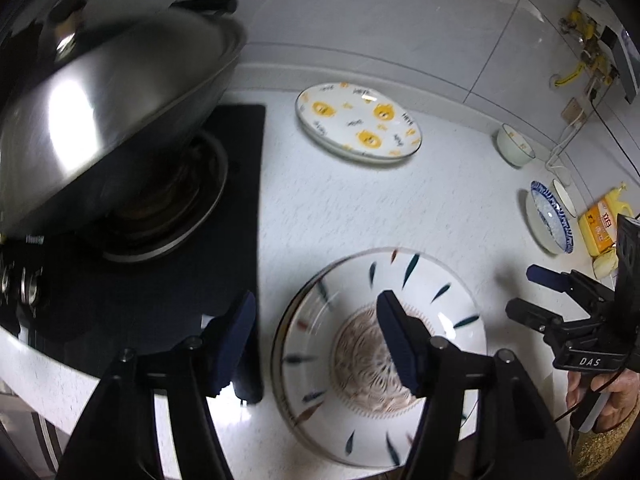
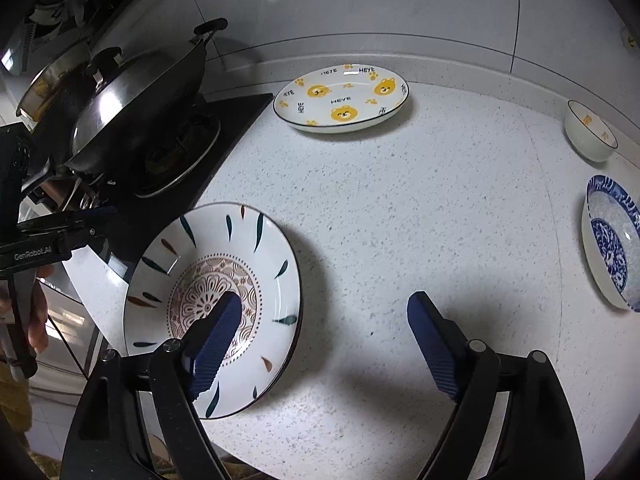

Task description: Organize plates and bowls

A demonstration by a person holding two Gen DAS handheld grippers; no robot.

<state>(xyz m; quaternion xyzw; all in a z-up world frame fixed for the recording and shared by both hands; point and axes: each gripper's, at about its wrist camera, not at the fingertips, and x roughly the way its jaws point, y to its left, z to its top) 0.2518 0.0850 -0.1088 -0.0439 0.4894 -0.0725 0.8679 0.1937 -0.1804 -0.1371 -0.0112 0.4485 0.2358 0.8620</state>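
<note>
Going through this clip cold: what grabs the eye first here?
The mandala plate lies near the counter's front edge, under both open grippers, left and right, neither touching it. Behind it sits the bear plate by the wall; the lidded wok fills the stove at left.

Location: a home kitchen. Evidence — a lidded wok (image 2: 136, 92) seated on a gas burner of a black glass hob (image 1: 240, 184), a speckled white counter (image 2: 400, 220) carrying patterned plates and bowls, tiled walls (image 1: 360, 8), and yellow gas-pipe fittings (image 1: 584, 36).
</note>
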